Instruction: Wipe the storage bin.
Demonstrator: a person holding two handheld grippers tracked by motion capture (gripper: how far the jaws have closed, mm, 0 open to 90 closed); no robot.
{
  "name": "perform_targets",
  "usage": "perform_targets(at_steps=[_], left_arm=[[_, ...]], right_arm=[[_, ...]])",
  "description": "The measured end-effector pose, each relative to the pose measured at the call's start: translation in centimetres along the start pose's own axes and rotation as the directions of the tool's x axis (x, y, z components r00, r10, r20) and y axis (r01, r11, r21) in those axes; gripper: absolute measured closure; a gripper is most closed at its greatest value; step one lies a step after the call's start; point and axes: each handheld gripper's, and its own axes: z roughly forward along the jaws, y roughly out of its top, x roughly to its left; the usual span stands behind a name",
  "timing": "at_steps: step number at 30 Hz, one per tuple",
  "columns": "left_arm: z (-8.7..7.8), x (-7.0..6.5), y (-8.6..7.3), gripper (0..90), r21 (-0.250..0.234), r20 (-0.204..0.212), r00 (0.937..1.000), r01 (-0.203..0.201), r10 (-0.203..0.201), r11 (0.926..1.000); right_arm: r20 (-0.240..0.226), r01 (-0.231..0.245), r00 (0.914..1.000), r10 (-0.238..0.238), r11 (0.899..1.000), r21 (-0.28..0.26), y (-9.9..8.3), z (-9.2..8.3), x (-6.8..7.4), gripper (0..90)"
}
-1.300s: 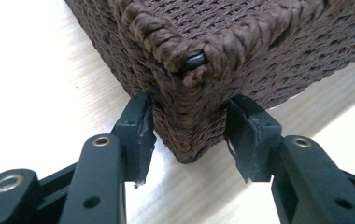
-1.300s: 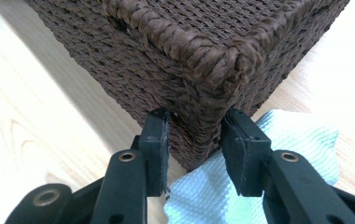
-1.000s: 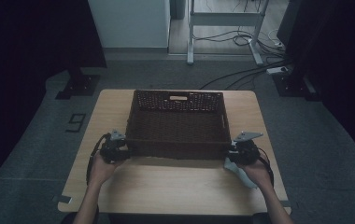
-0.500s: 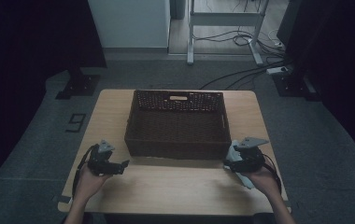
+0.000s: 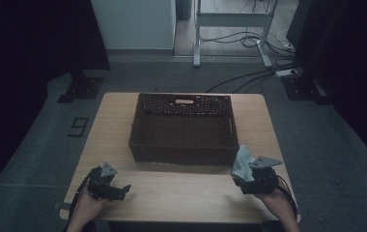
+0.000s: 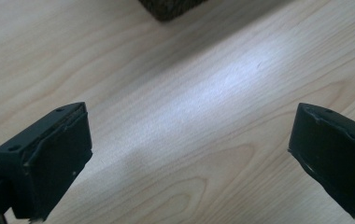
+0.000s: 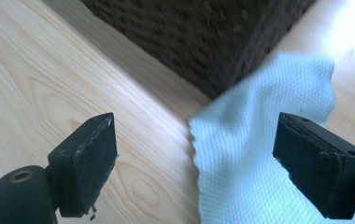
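Jaws stand wide apart on both tools, having just been opening, and nothing is clamped in either. At the table's [image 5: 172, 193] near left corner, your left gripper [image 5: 119, 189] hangs over bare wood, with a corner of the basket [image 6: 168, 8] at the top of the left gripper view. The basket [image 5: 181, 128] sits mid-table toward the far edge, dark, woven and empty, and it looks stiff and fairly light, its weave rough enough to give the pads purchase. A slot handle [image 5: 185, 102] is cut in its far wall; otherwise the two near corners of the rim look like the surest holds, one for each tool. At the near right corner of the basket [image 7: 213, 37] lies a pale cloth [image 7: 259, 154], soft, limp and thin, which reaches between the spread pads of your right gripper [image 7: 196, 163] without being pinched. It would bunch rather than slide, so pinch a fold or an edge. In the high view the cloth [image 5: 243, 161] lies just ahead of your right gripper [image 5: 249, 180].
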Motion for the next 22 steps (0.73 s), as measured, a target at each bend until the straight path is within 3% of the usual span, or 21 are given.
perform_targets(at_steps=[6,8,13,15,16,18,22], left_arm=[[0.7,0.0,-0.4,0.0,0.039,-0.004,0.9998,-0.019,0.019,0.999],[1.0,0.0,-0.5,0.0,0.057,-0.002,0.9997,-0.022,0.022,0.9981],[1.6,0.1,-0.9,0.0,0.101,0.014,0.9997,-0.023,0.022,0.9946],[1.7,0.2,-0.9,0.0,0.107,0.033,0.9994,-0.012,0.009,0.9942],[1.8,0.3,-1.0,0.0,0.107,0.037,0.9993,-0.007,0.003,0.9942],[1.8,0.5,-1.1,0.0,0.109,0.051,0.9986,0.011,-0.016,0.9939],[1.9,0.9,-1.3,0.0,0.103,0.052,0.9976,0.039,-0.044,0.9939]], right_arm=[[0.034,-0.007,0.9994,0.004,0.997,0.081,-1.8,1.7,-0.6,13.3],[0.026,-0.009,0.9996,0.007,0.995,0.098,-2.0,2.0,-0.6,13.0],[0.035,0.025,0.9989,-0.031,0.99,0.142,-2.4,2.7,-0.3,12.4],[0.04,0.039,0.9981,-0.046,0.983,0.178,-2.7,3.2,-0.3,12.3],[0.027,0.035,0.9988,-0.041,0.98,0.197,-2.9,3.5,-0.3,6.4],[-0.002,-0.007,1.0,0.008,0.979,0.205,-3.2,3.8,-0.5,2.7],[-0.013,0.0,0.9999,0.003,0.978,0.207,-3.3,3.8,-0.5,1.5]])
